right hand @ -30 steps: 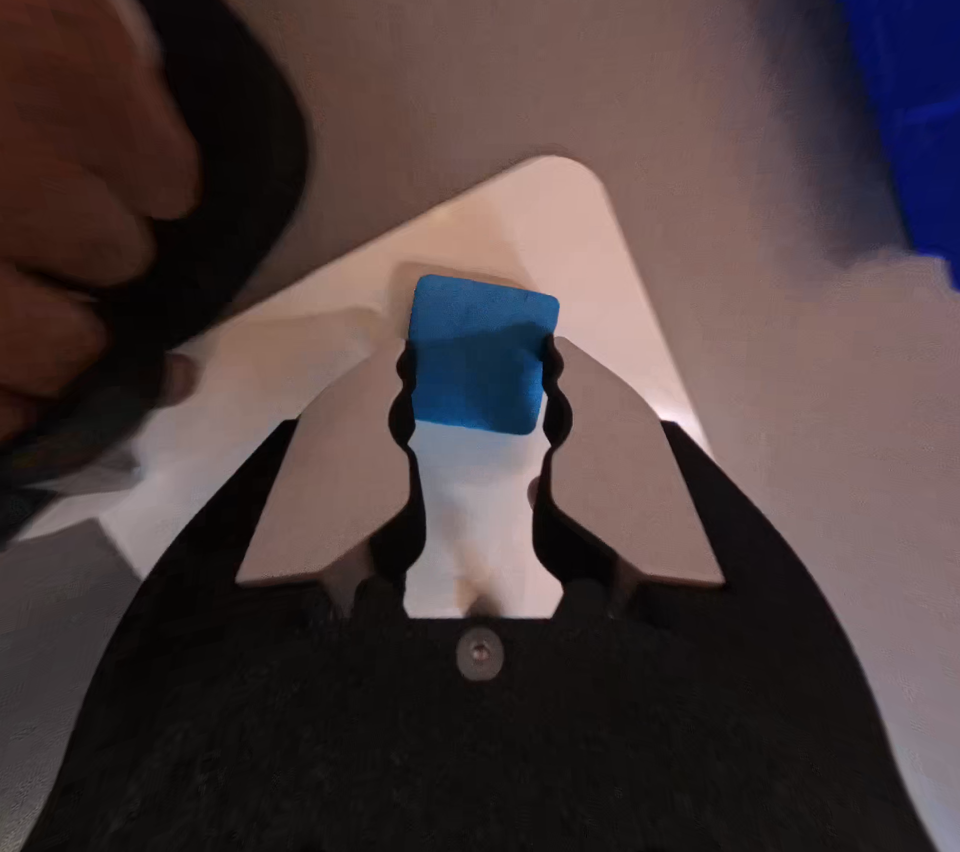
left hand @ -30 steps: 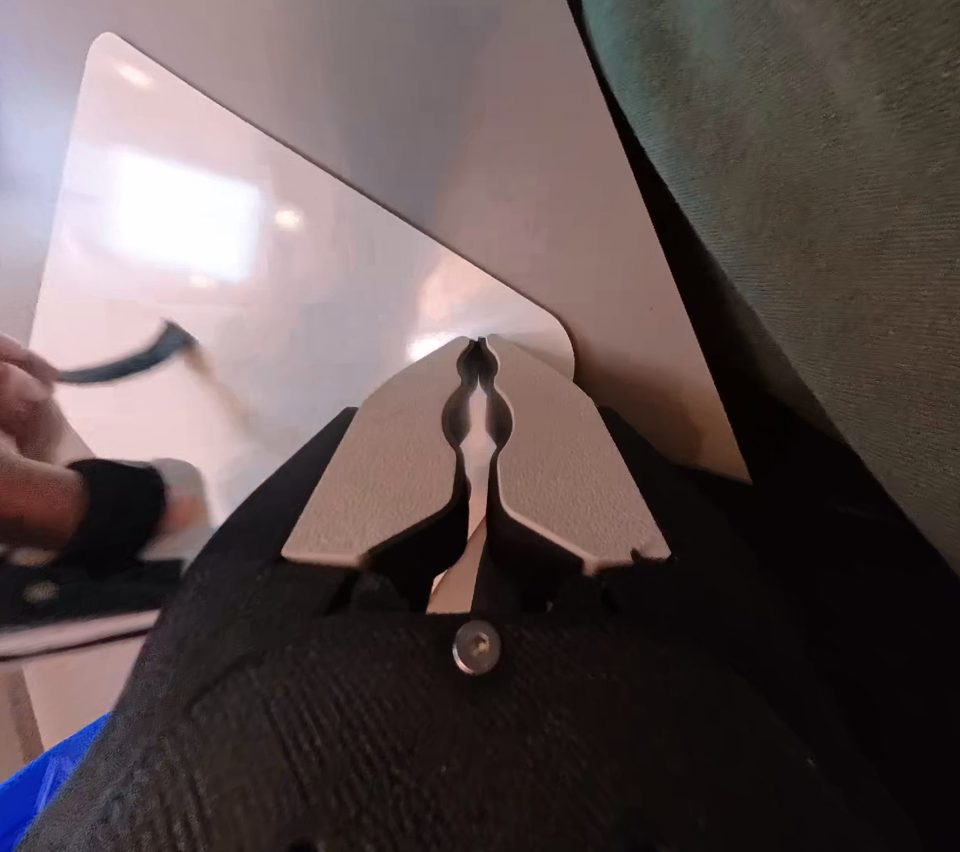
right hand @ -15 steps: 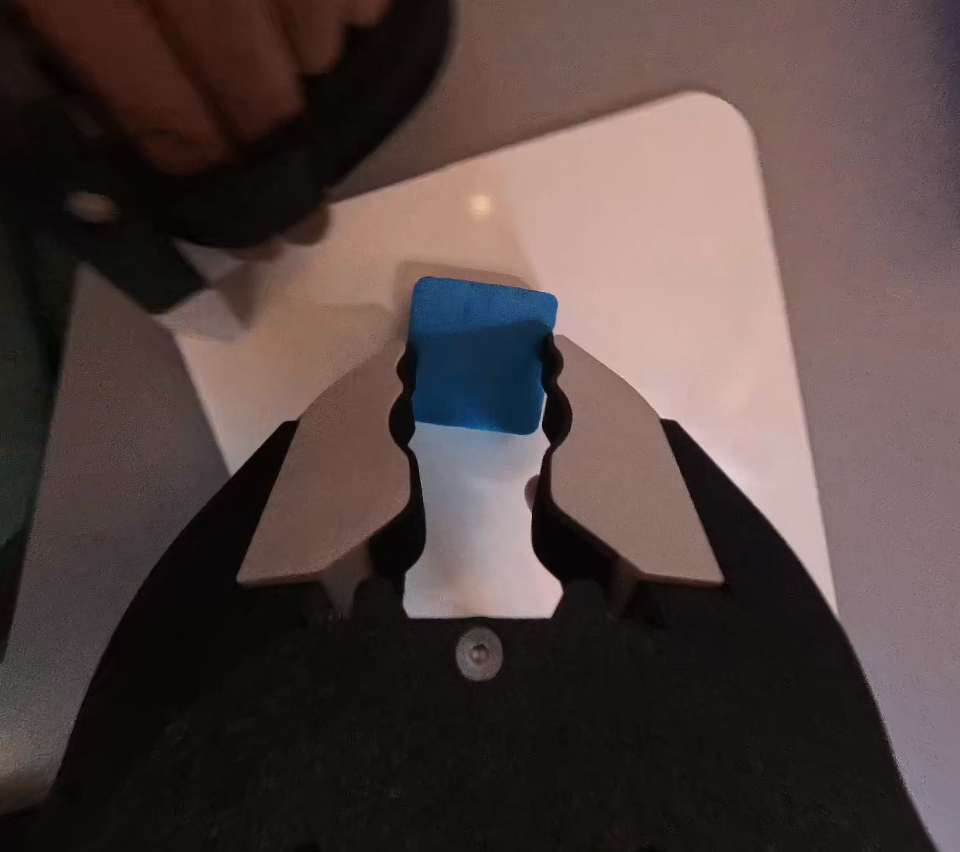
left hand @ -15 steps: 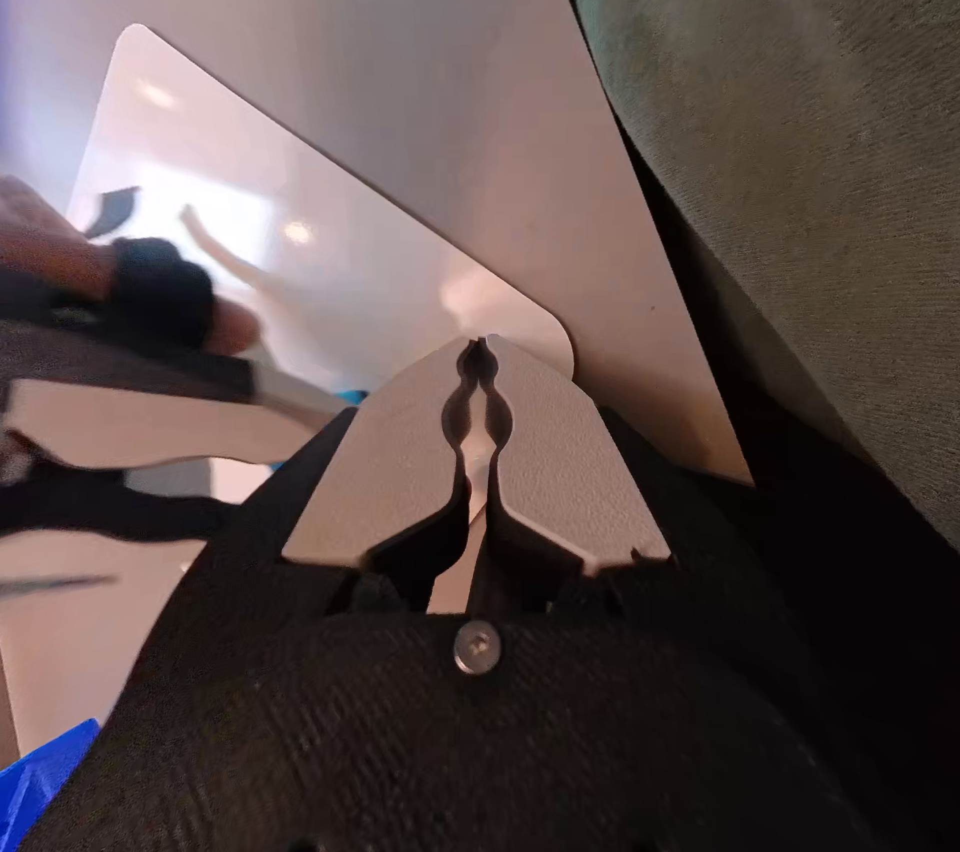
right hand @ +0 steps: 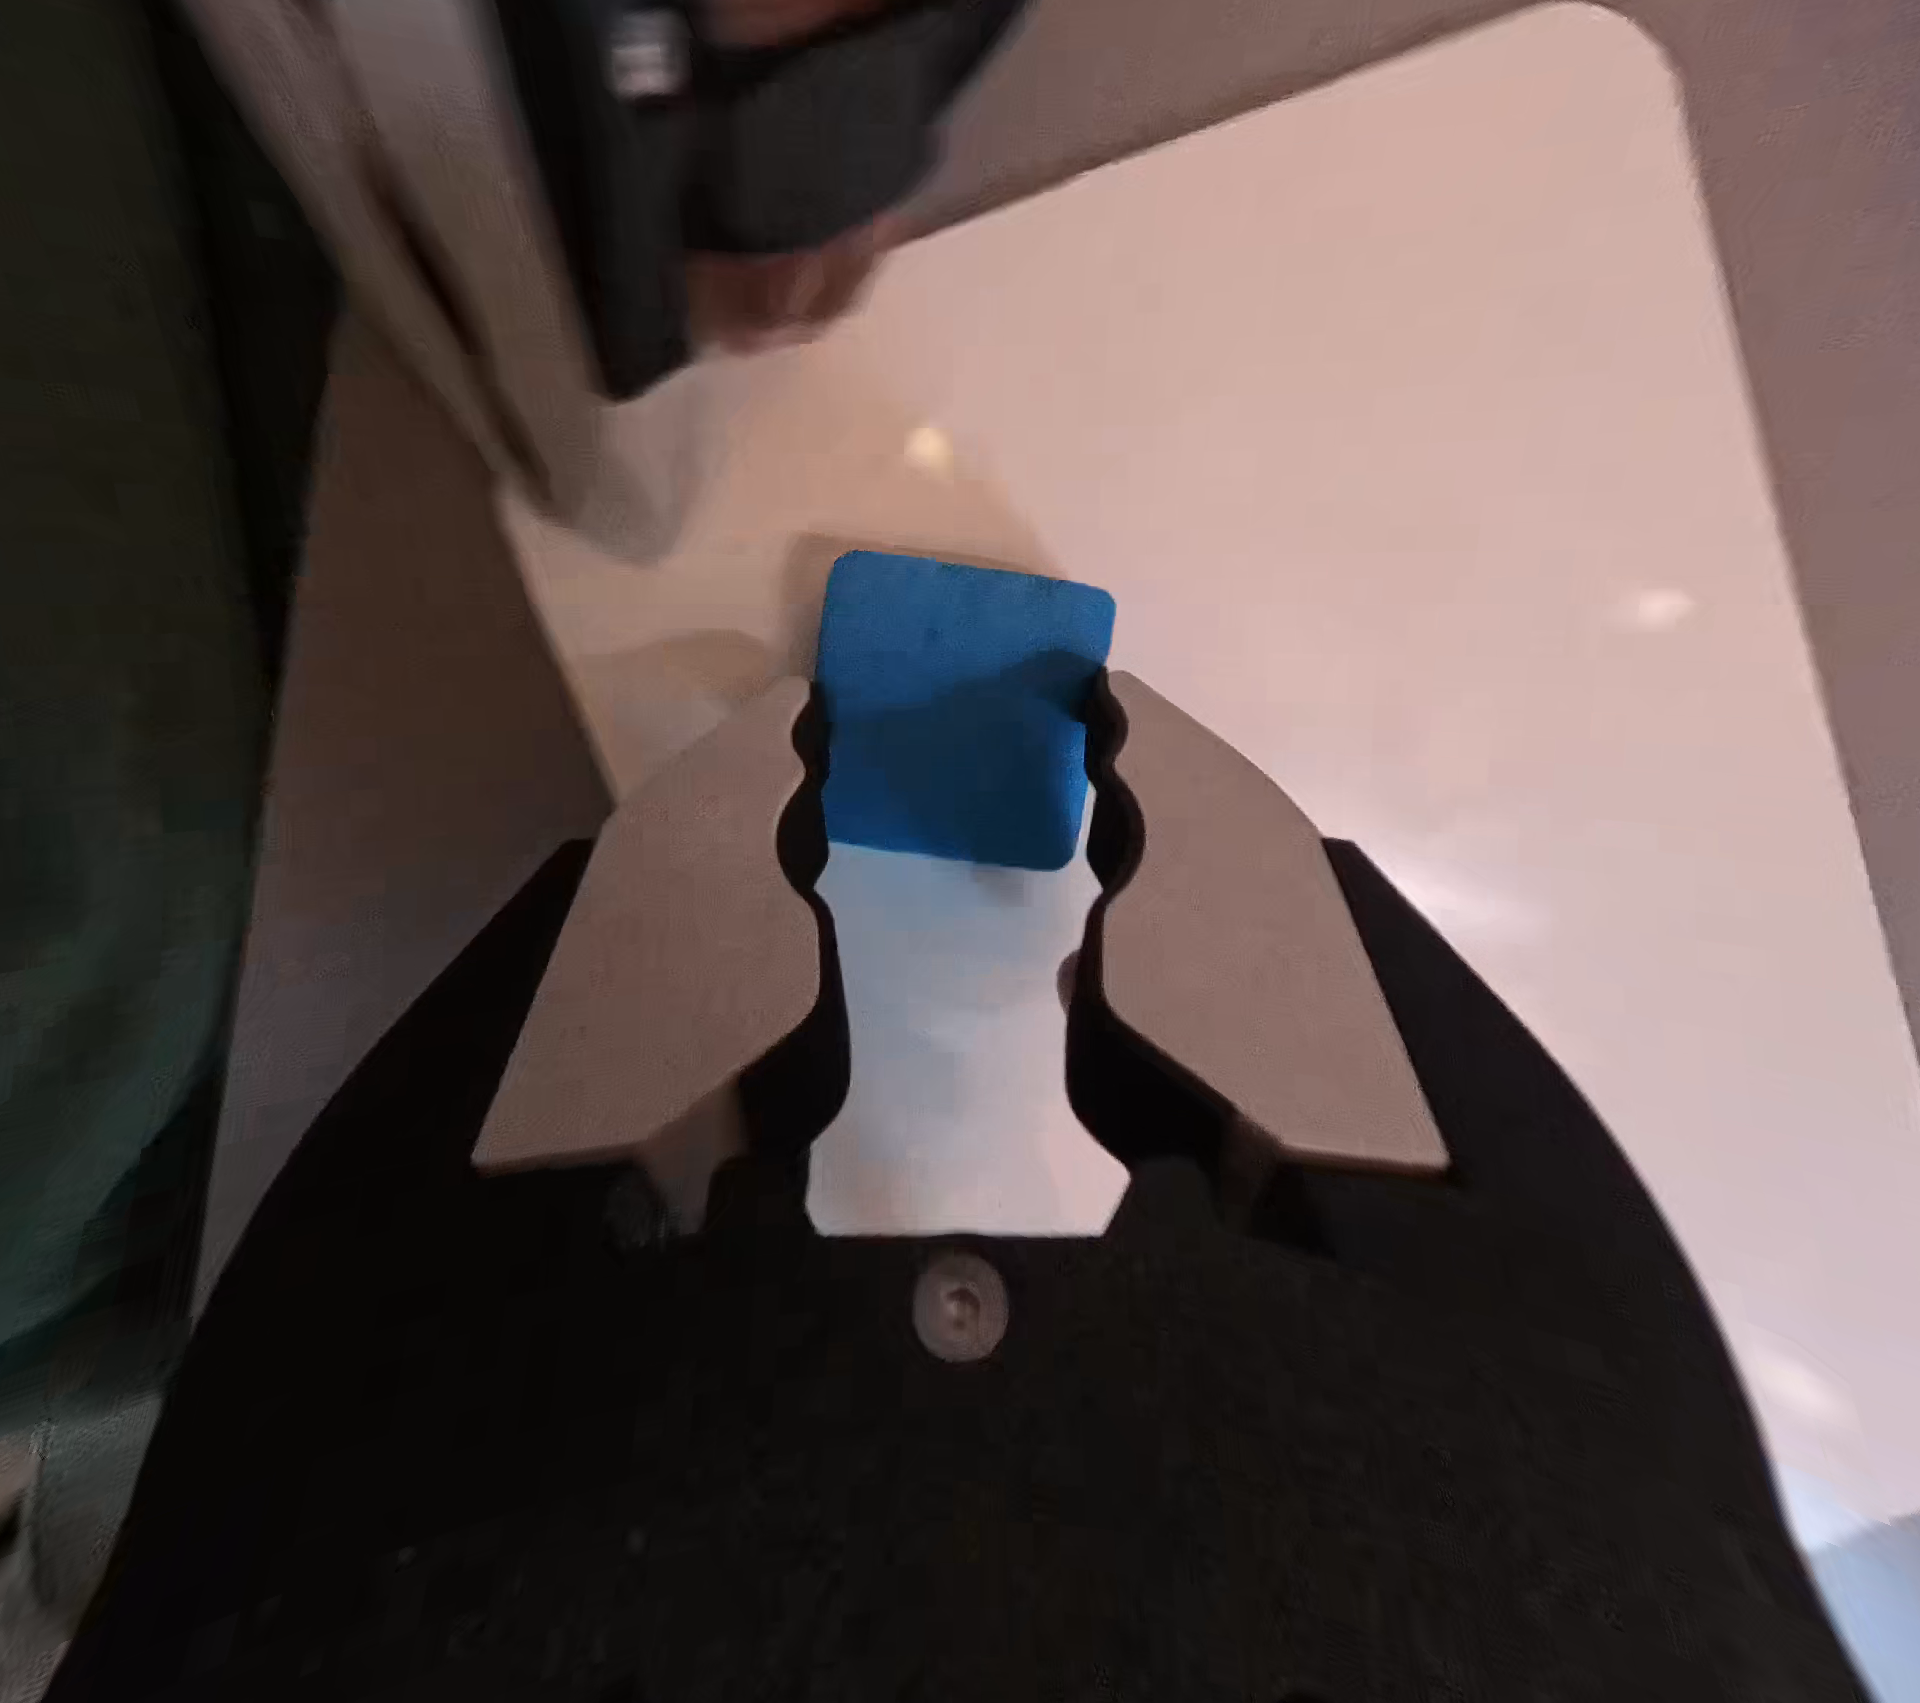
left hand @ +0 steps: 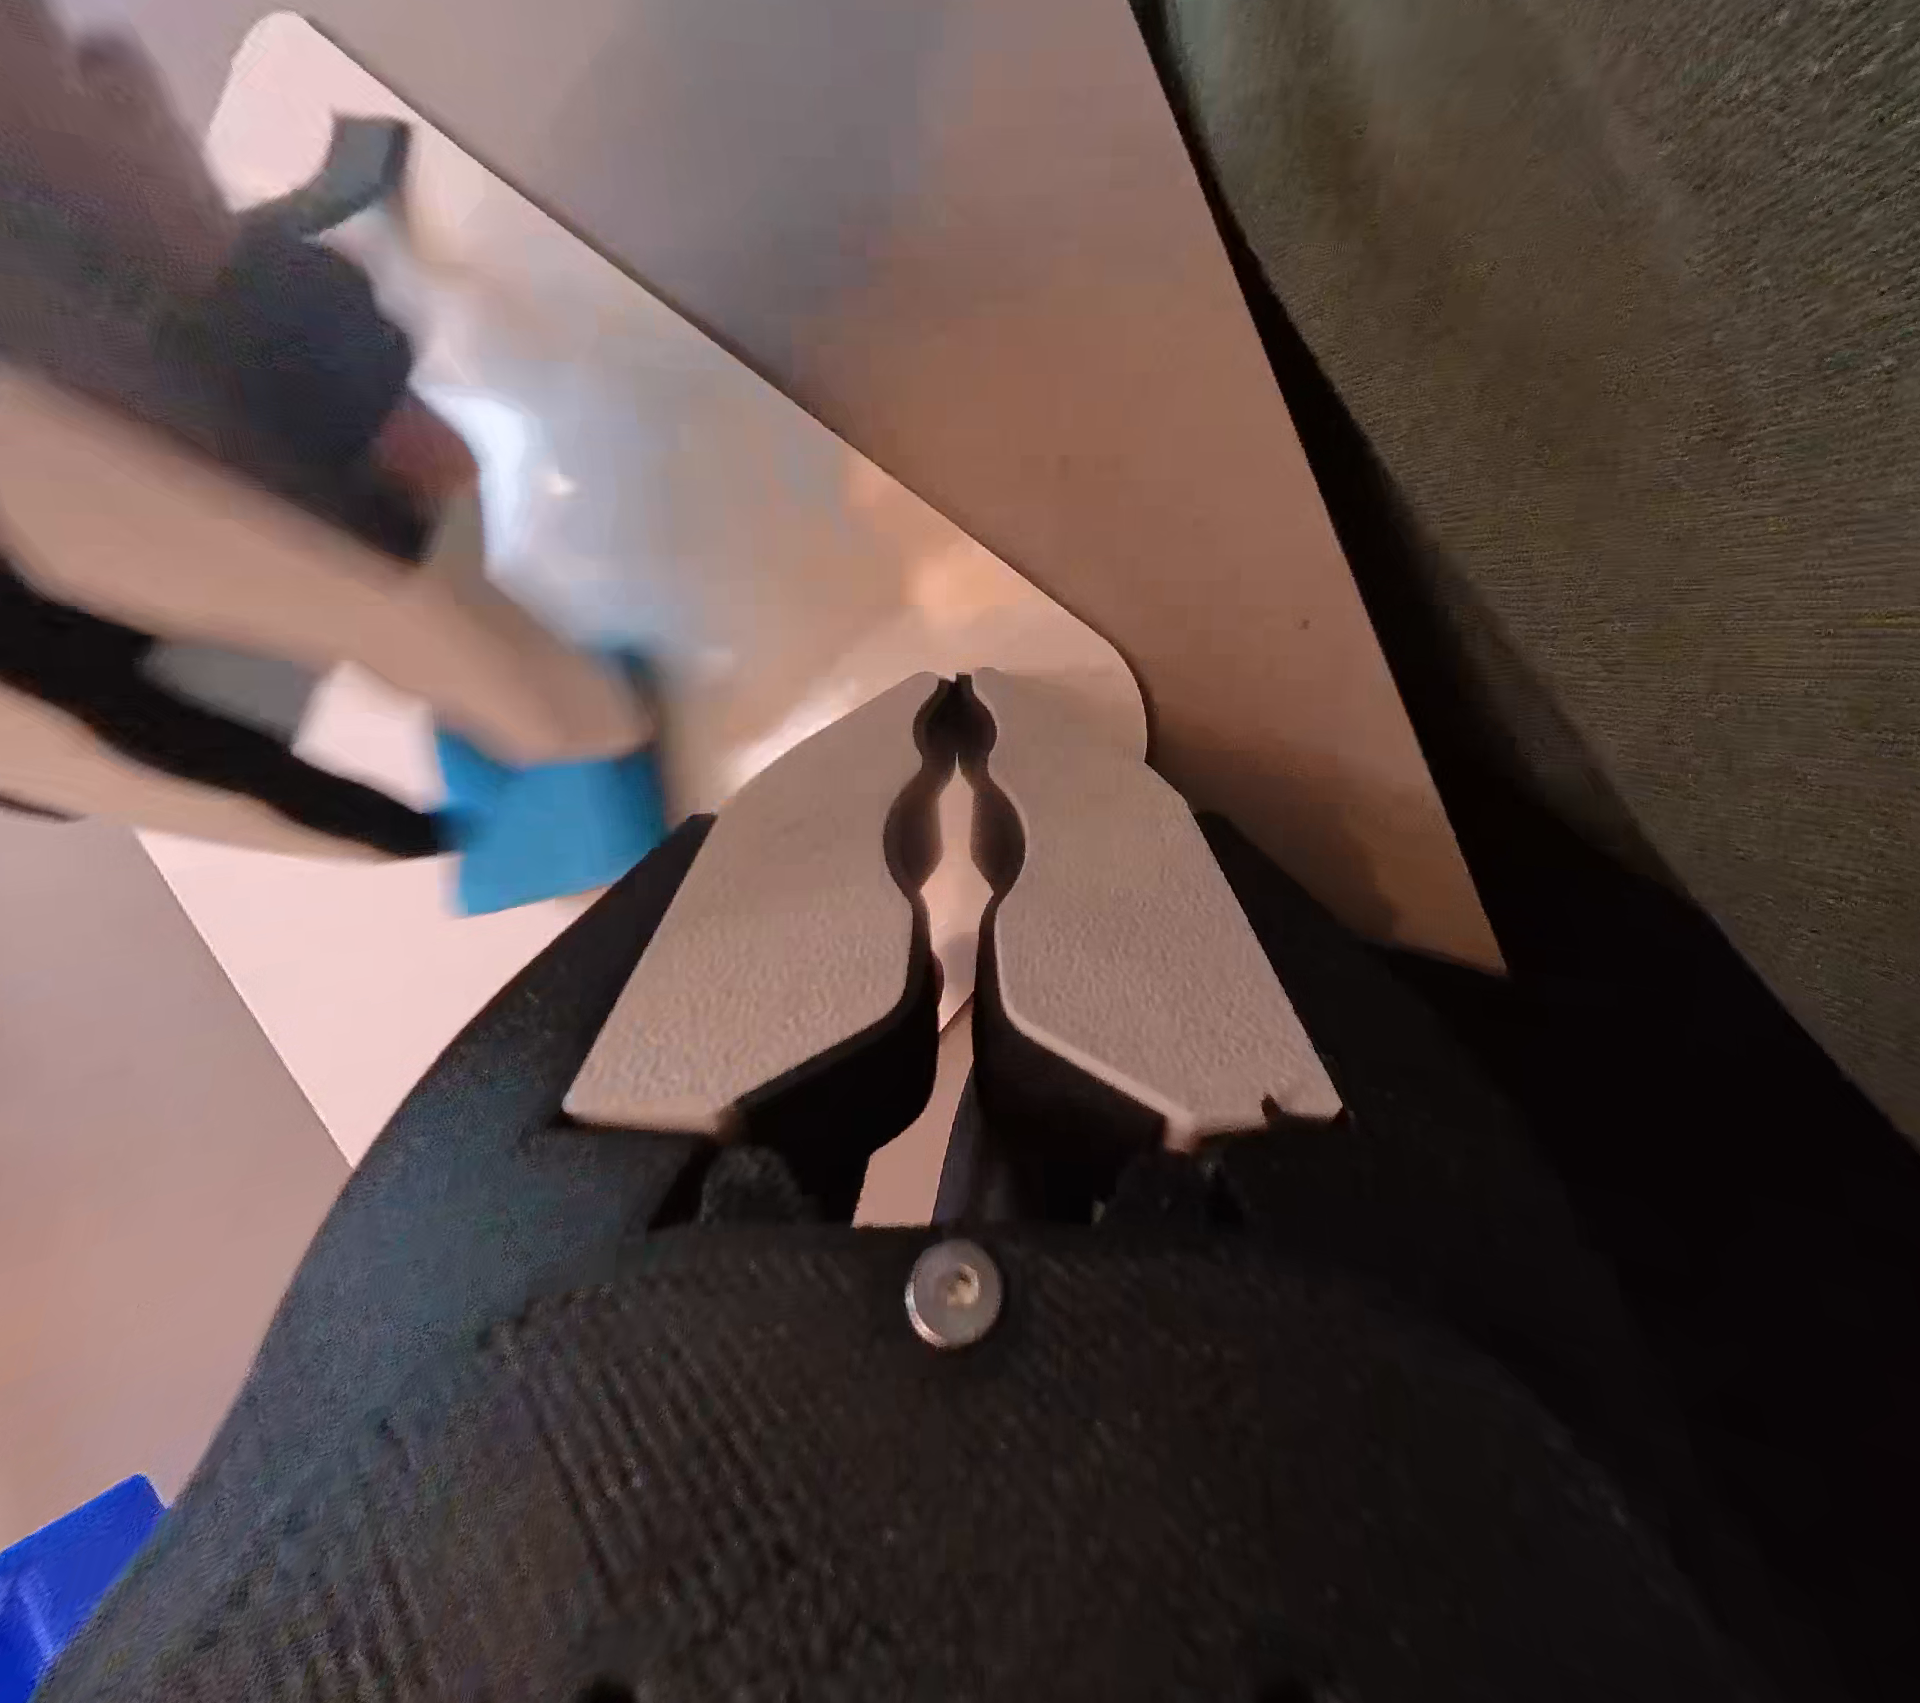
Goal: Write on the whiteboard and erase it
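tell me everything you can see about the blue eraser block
The blue eraser block is a small squarish pad with rounded corners and a matte, foam-like face, its lower half shaded. The right gripper is shut on it, fingers pressing its two sides, and it juts past the fingertips. It sits over the glossy whiteboard, seemingly pressed to it, though contact is not clear. In the left wrist view it shows motion-blurred beside the left gripper.

Both views are dim and warm-toned. The glossy whiteboard (left hand: pixel 727 573) throws soft glare patches at centre left in the left wrist view and small bright spots at centre and right in the right wrist view. Motion blur smears the upper left of each frame. Wide-angle distortion bends the edges.
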A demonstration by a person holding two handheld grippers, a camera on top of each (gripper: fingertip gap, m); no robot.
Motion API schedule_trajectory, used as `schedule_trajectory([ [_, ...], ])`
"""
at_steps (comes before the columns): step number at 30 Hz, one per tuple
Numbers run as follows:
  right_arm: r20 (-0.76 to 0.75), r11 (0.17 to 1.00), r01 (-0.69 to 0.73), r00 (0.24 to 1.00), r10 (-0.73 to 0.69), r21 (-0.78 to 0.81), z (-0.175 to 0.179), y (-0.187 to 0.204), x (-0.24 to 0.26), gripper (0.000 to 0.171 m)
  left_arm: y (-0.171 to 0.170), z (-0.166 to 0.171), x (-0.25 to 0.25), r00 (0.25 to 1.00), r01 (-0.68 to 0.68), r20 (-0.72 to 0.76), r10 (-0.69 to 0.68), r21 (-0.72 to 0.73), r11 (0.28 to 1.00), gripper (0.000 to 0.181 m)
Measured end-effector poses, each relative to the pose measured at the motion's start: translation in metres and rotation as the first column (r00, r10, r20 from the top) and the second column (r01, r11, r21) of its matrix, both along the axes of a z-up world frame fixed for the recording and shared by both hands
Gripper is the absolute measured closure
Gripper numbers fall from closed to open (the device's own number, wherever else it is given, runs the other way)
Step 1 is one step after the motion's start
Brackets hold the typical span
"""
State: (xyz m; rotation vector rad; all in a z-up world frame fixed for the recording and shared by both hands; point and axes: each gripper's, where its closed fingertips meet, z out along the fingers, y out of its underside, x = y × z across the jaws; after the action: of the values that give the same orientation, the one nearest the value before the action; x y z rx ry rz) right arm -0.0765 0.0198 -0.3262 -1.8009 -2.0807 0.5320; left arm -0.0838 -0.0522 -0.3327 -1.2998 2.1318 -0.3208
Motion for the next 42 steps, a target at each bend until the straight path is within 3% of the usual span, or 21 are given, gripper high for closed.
schedule_trajectory([
  [3,-0.017,0.942,0.329,0.944,-0.328,0.064,0.001,0.113,0.038,0.123,0.0,0.0,0.001,1.0,-0.006,0.002,0.006,-0.003,1.0,0.18],
  [5,0.021,0.889,0.455,0.89,-0.456,0.042,0.001,0.144,0.087,0.123,0.0,0.0,0.001,1.0,-0.011,0.008,0.011,-0.014,1.0,0.18],
  [6,0.036,0.883,0.467,0.883,-0.468,0.034,0.001,0.137,0.103,0.123,0.001,0.0,0.001,1.0,-0.013,0.007,0.013,-0.014,1.0,0.18],
  [8,0.059,0.919,0.395,0.917,-0.394,0.005,0.002,0.087,0.108,0.123,0.001,0.0,0.001,1.0,-0.012,0.005,0.013,-0.008,1.0,0.18],
  [11,0.018,0.978,0.21,0.978,-0.21,0.005,0.003,0.004,0.067,0.123,0.001,0.0,0.001,1.0,-0.012,0.002,0.012,-0.005,1.0,0.18],
  [13,0.016,0.984,0.17,0.985,-0.171,0.047,0.003,0.006,0.048,0.123,0.001,0.0,0.001,1.0,-0.012,0.002,0.012,0.007,1.0,0.18],
  [15,-0.041,0.944,0.326,0.945,-0.325,0.047,0.003,0.067,0.047,0.123,0.001,-0.001,0.002,1.0,-0.017,0.006,0.017,-0.008,1.0,0.18],
  [17,-0.04,0.869,0.49,0.872,-0.488,0.073,0.003,0.137,0.081,0.123,0.001,-0.001,0.002,1.0,-0.022,0.012,0.022,-0.019,1.0,0.18],
  [19,0.002,0.793,0.606,0.794,-0.607,0.064,0.002,0.168,0.124,0.123,0.001,-0.001,0.002,1.0,-0.024,0.014,0.025,-0.012,1.0,0.18],
  [21,0.03,0.799,0.598,0.799,-0.6,0.056,0.002,0.144,0.136,0.123,0.001,-0.001,0.002,1.0,-0.024,0.012,0.024,-0.007,1.0,0.18],
  [26,0.006,0.971,0.238,0.971,-0.238,0.036,0.003,-0.007,0.057,0.123,0.001,-0.001,0.002,1.0,-0.027,0.011,0.027,-0.019,0.999,0.18],
  [28,0.008,0.968,0.242,0.97,-0.243,0.067,0.003,0.005,0.055,0.122,0.0,-0.001,0.002,0.999,-0.029,0.013,0.029,-0.032,0.999,0.18],
  [30,-0.015,0.869,0.494,0.87,-0.493,0.043,0.003,0.072,0.099,0.123,0.001,-0.001,0.003,0.999,-0.035,0.02,0.035,-0.047,0.998,0.18],
  [32,0.016,0.761,0.647,0.761,-0.648,0.045,0.003,0.109,0.167,0.123,0.002,-0.001,0.003,0.999,-0.042,0.018,0.043,-0.036,0.998,0.18],
  [34,0.021,0.749,0.661,0.749,-0.662,0.033,0.003,0.089,0.194,0.123,0.002,-0.001,0.003,0.999,-0.047,0.016,0.048,-0.034,0.998,0.18],
  [36,0.019,0.793,0.609,0.793,-0.609,0.025,0.003,0.044,0.188,0.123,0.002,-0.001,0.003,0.999,-0.048,0.016,0.049,-0.055,0.997,0.18],
  [39,0.028,0.895,0.445,0.894,-0.446,0.04,0.003,-0.012,0.141,0.123,0.002,-0.001,0.003,0.999,-0.044,0.014,0.045,-0.056,0.997,0.18],
  [42,-0.002,0.936,0.35,0.937,-0.35,0.048,0.003,-0.008,0.09,0.123,0.001,-0.001,0.004,0.999,-0.045,0.016,0.047,-0.075,0.996,0.18],
])
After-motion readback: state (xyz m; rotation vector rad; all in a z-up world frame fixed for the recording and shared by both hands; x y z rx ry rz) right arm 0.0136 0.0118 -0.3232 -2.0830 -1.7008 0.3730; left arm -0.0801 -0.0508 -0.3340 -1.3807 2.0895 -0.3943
